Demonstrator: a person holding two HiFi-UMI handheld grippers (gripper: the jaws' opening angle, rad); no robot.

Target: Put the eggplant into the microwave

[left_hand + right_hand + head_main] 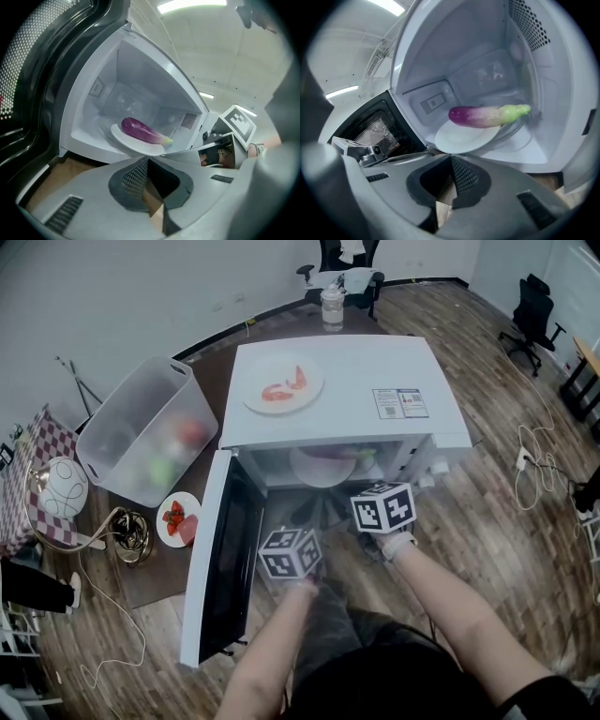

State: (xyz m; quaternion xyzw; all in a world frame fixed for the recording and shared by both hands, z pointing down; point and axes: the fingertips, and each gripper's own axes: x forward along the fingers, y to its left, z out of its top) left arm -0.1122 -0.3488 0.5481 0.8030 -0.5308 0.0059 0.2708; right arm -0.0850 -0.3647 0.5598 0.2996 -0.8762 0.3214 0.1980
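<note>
A white microwave stands on the floor with its door swung wide to the left. Inside, a purple eggplant with a green stem end lies on a white plate; the right gripper view shows the eggplant and plate too. Both grippers hover just outside the opening, apart from the eggplant. My left gripper is shut and empty. My right gripper is shut and empty as well. In the head view the left gripper and right gripper sit side by side.
A plate of shrimp rests on the microwave's top. A clear plastic bin stands to the left, with a small plate of red food on the floor beside it. A bottle, office chairs and cables lie farther off.
</note>
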